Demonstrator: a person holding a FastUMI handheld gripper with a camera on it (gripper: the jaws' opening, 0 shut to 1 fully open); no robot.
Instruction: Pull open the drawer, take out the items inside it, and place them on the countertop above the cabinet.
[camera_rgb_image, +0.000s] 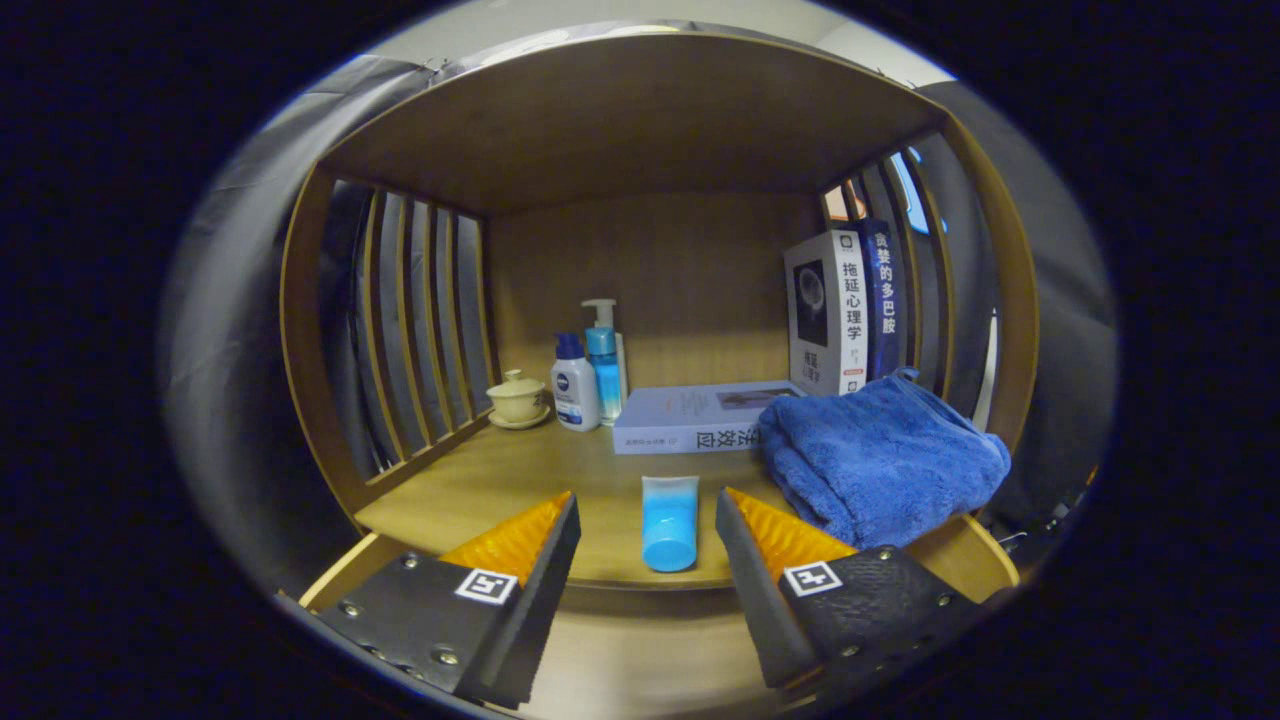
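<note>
Blue tube (669, 522), blue towel (880, 455), tan wooden countertop (480, 490)

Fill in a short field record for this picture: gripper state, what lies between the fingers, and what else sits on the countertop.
gripper: open, fingers apart, touching nothing
between fingers: blue tube lying on the countertop
right of tube: folded blue towel
behind tube: flat book
back left: lidded cup, two bottles
back right: upright books

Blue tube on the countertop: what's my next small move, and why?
Probably back the gripper straight away. The blue tube already lies on the countertop, between the open fingers with gaps on both sides, so nothing is gripped. Retreating avoids nudging it or the blue towel.
</note>
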